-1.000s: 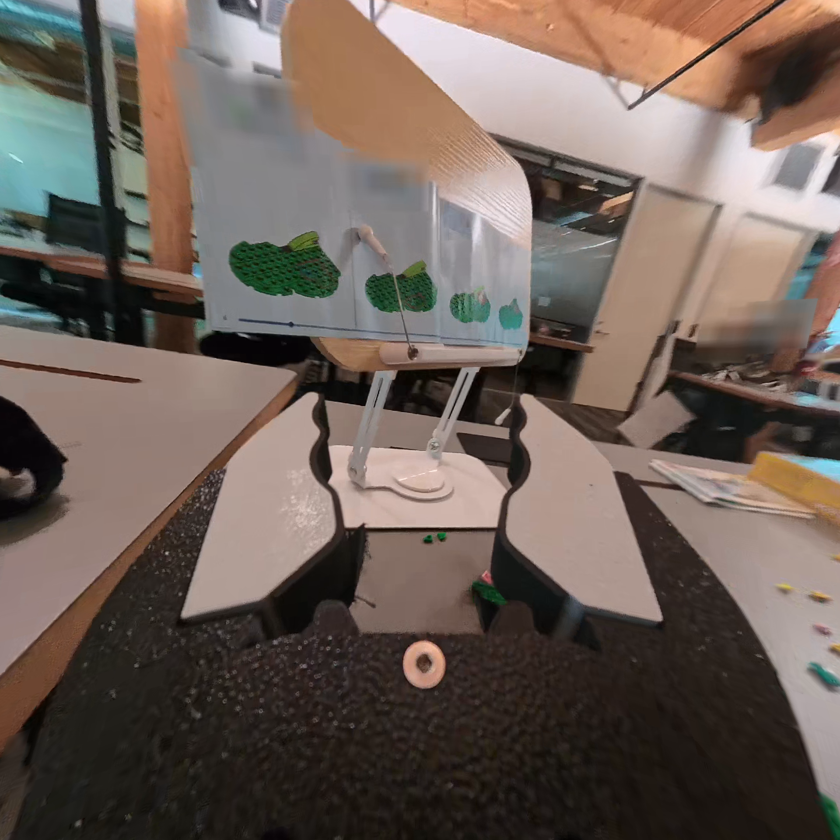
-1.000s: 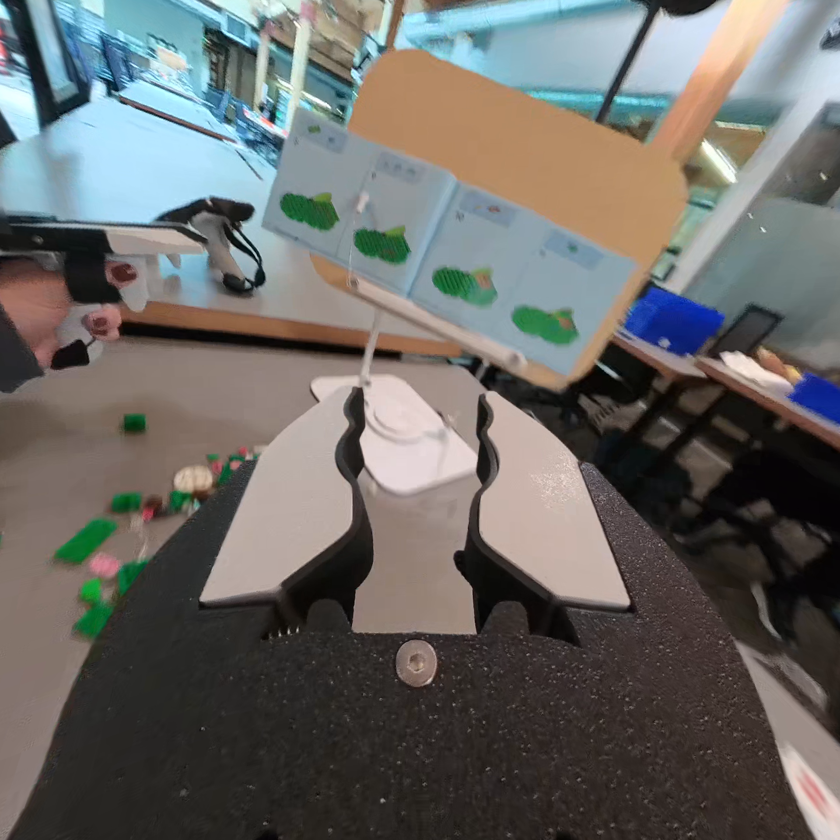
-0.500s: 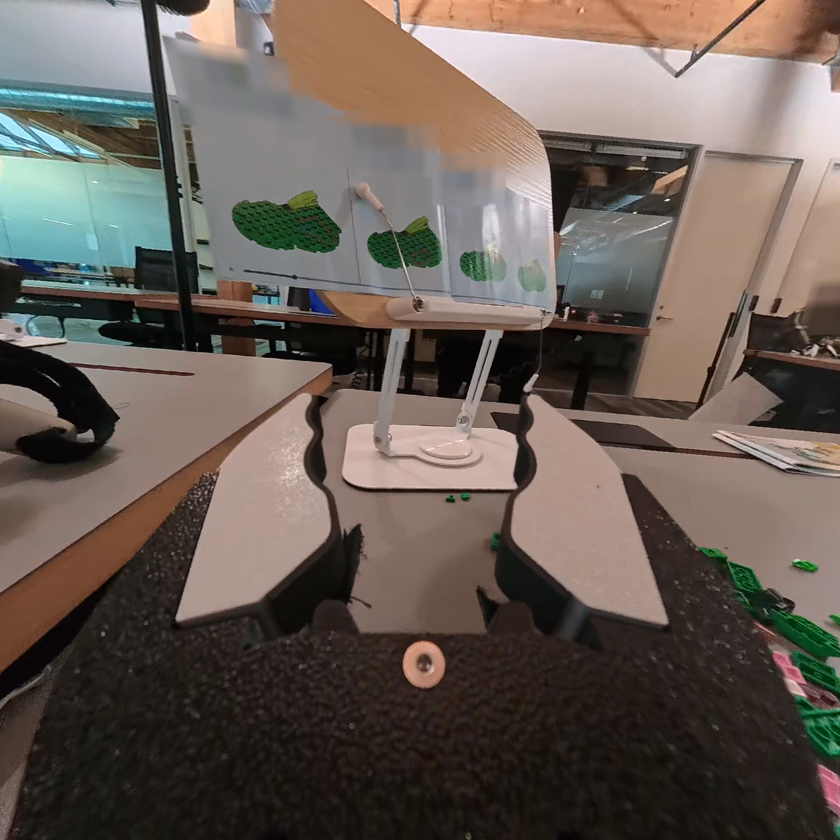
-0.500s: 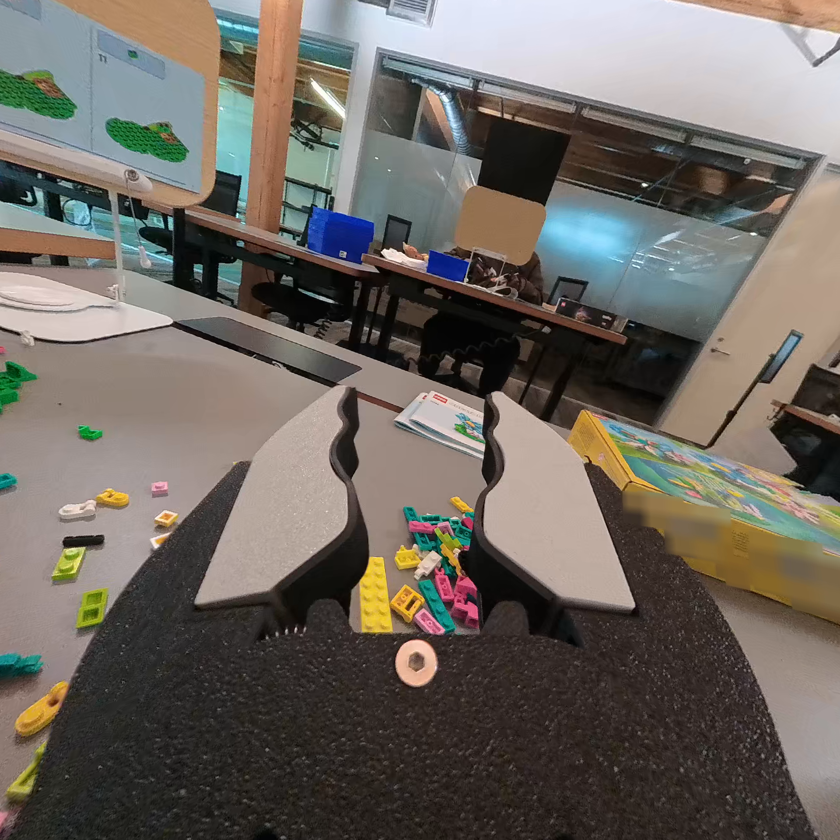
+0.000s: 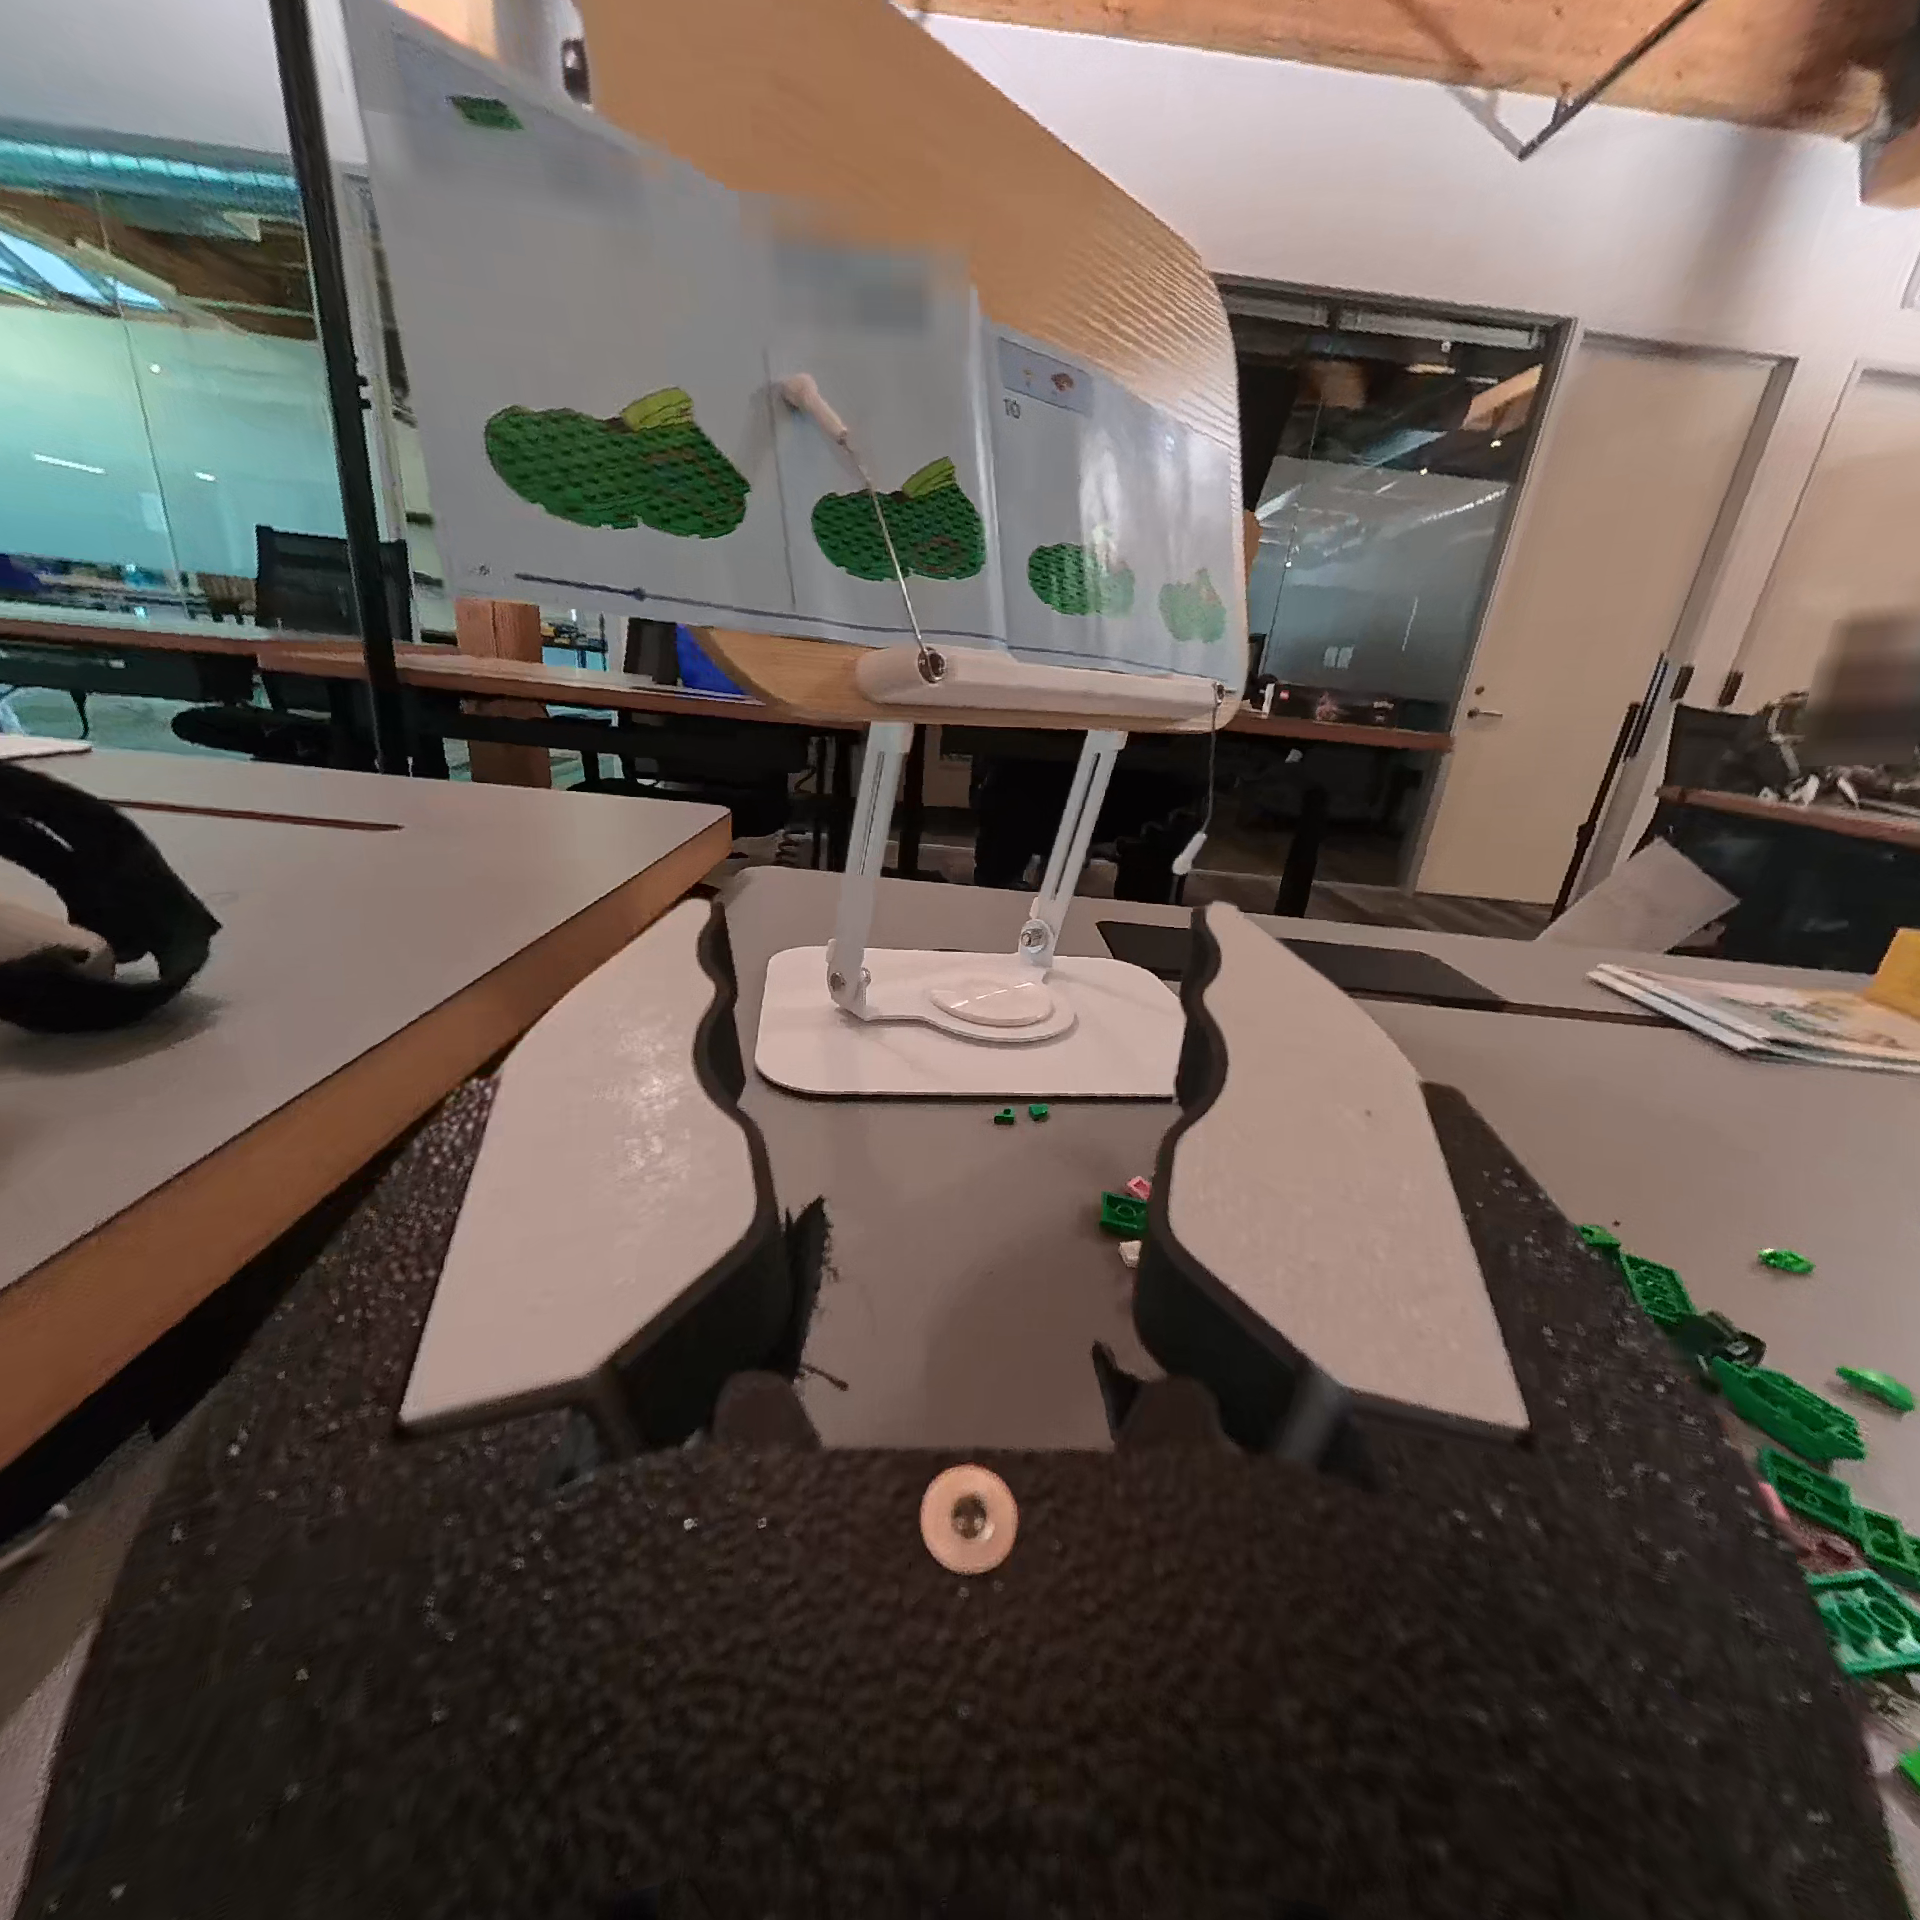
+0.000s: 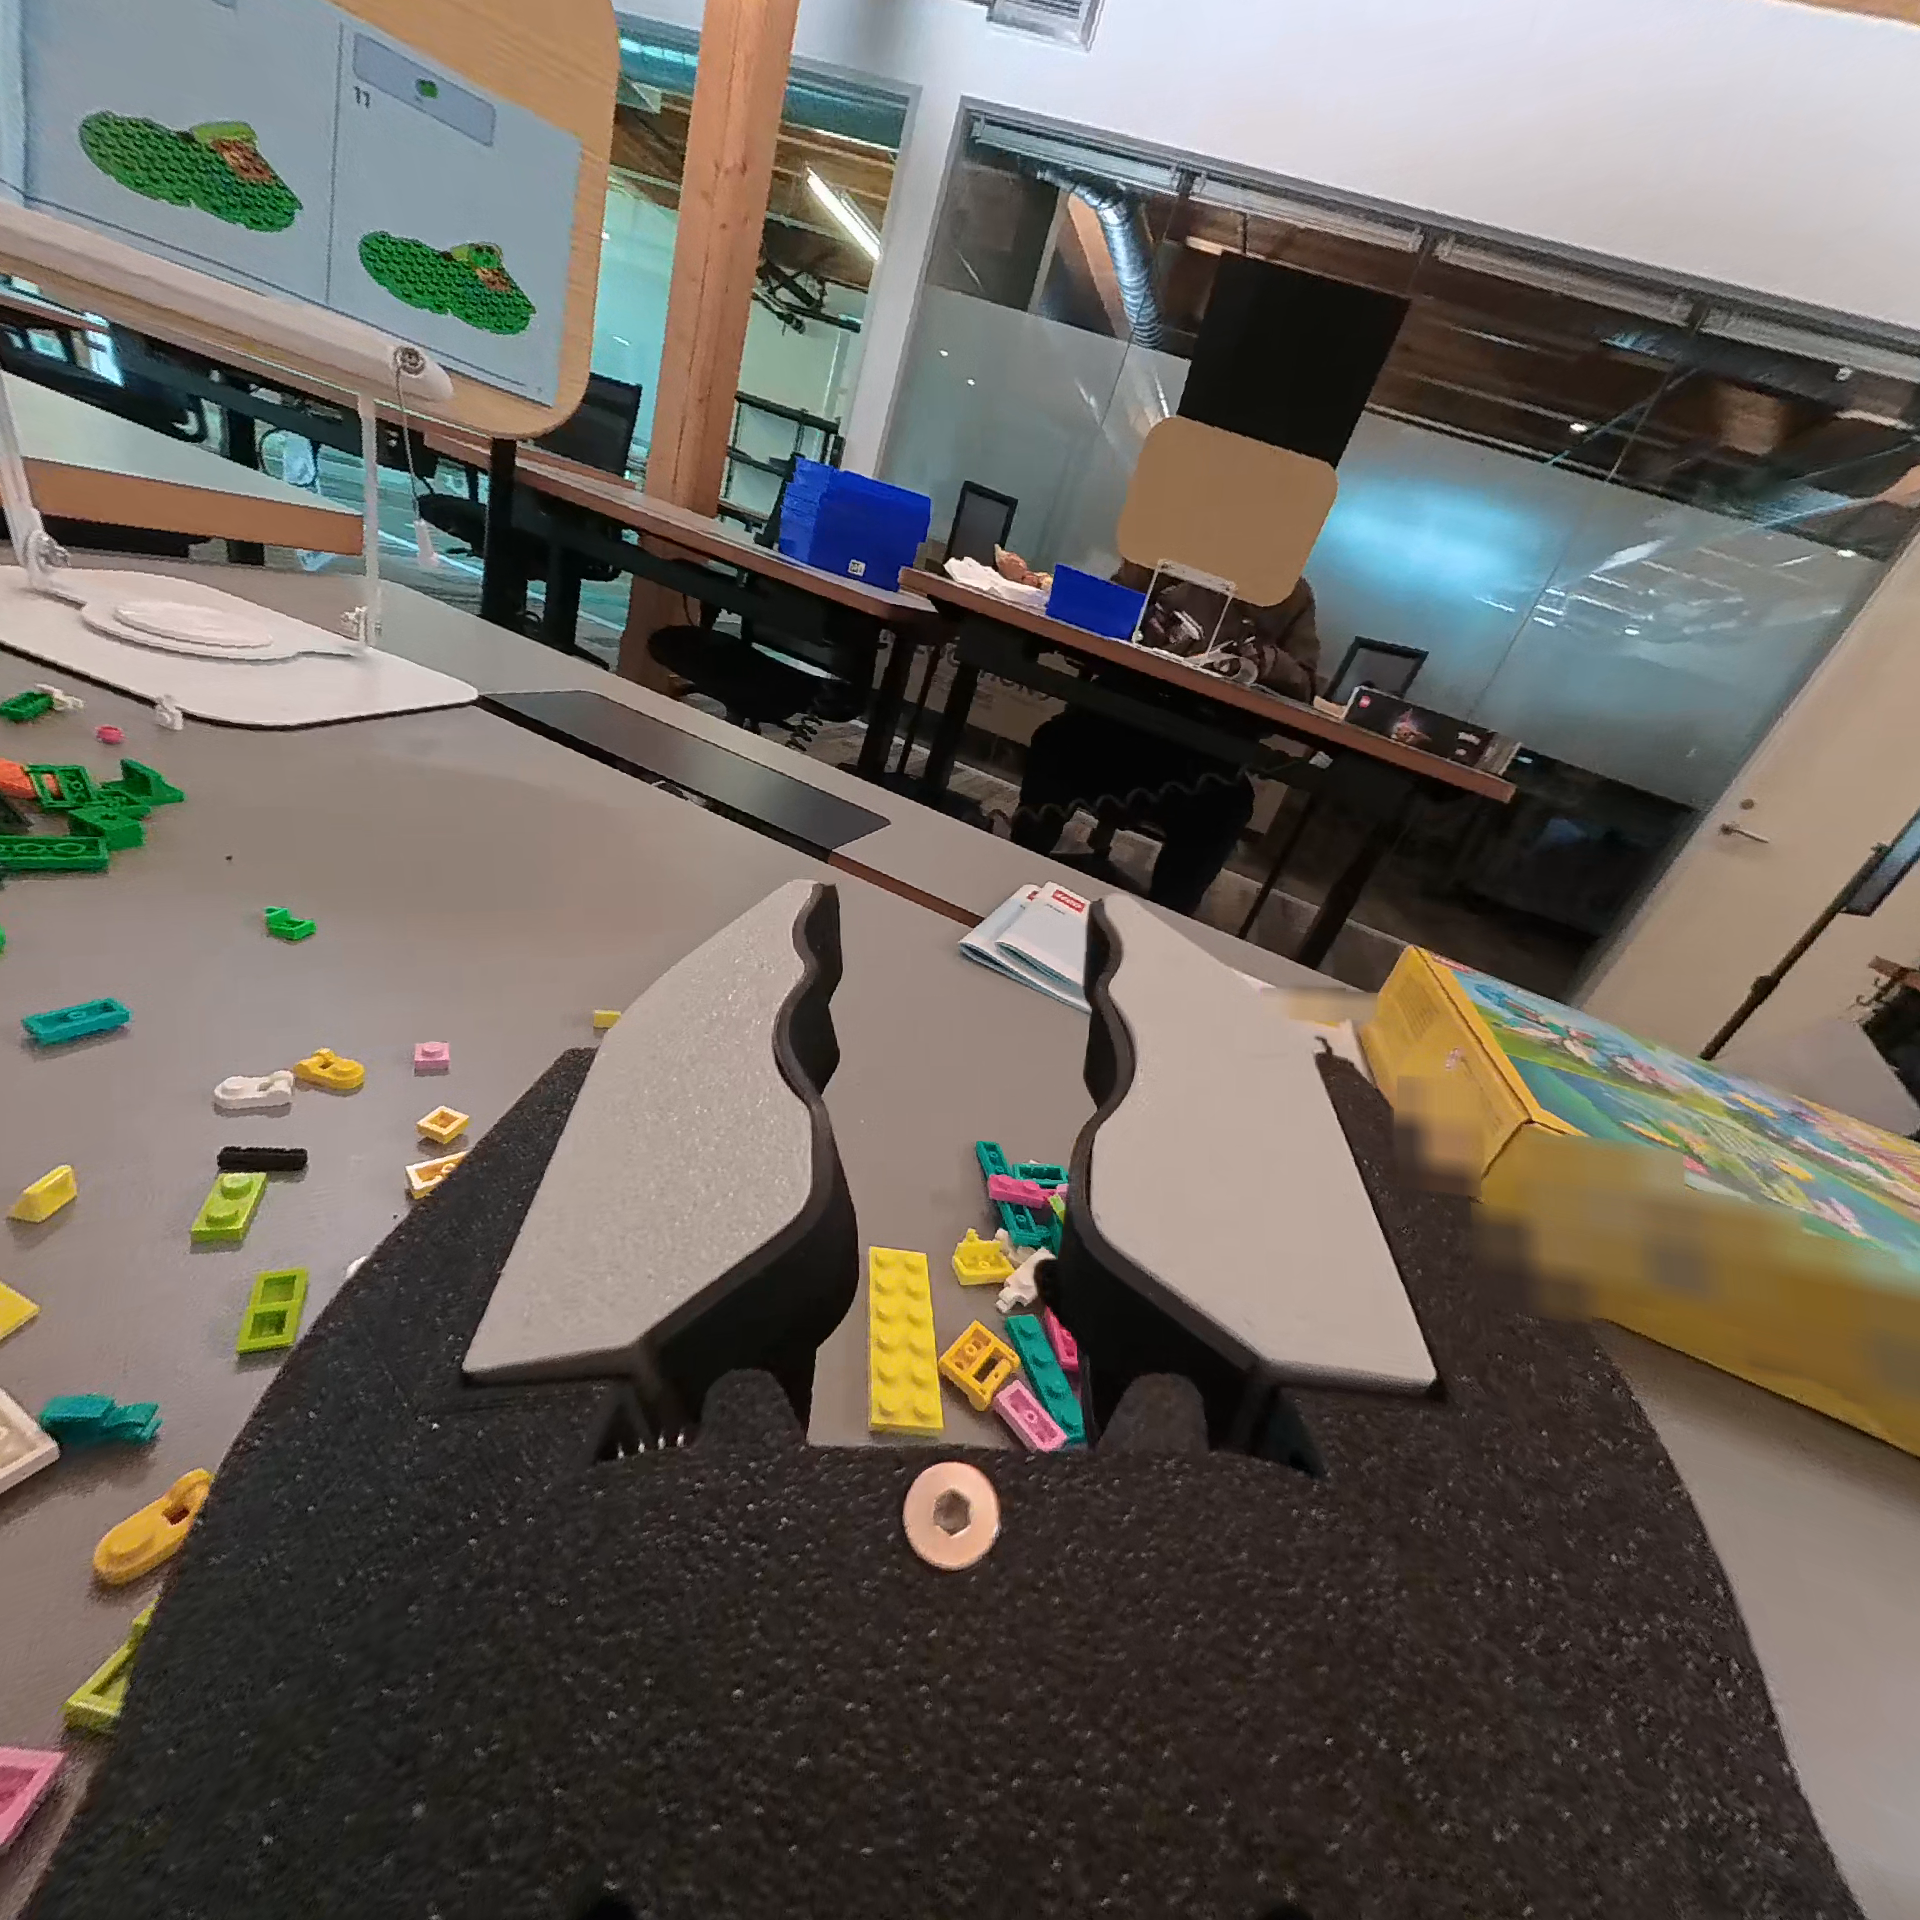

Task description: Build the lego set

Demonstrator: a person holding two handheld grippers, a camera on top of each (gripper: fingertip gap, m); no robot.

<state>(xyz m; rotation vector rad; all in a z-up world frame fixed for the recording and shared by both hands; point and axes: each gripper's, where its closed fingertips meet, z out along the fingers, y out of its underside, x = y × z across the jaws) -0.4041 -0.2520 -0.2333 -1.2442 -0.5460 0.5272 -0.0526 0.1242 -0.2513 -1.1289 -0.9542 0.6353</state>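
Left claw [image 5: 961,1023] was agape, empty, facing the instruction stand [image 5: 966,1023]. Right claw [image 6: 961,1003] also spread, empty, above a yellow plate [image 6: 904,1340] among loose lego pieces [image 6: 1023,1195] on the counter [image 6: 499,894]; lego box [image 6: 1662,1174] sat right.

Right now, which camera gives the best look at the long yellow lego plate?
The right wrist view: the long yellow plate lies flat on the table, framed whole between the open jaws of the right gripper, studs visible. The left wrist view does not show it, only green pieces at its right.
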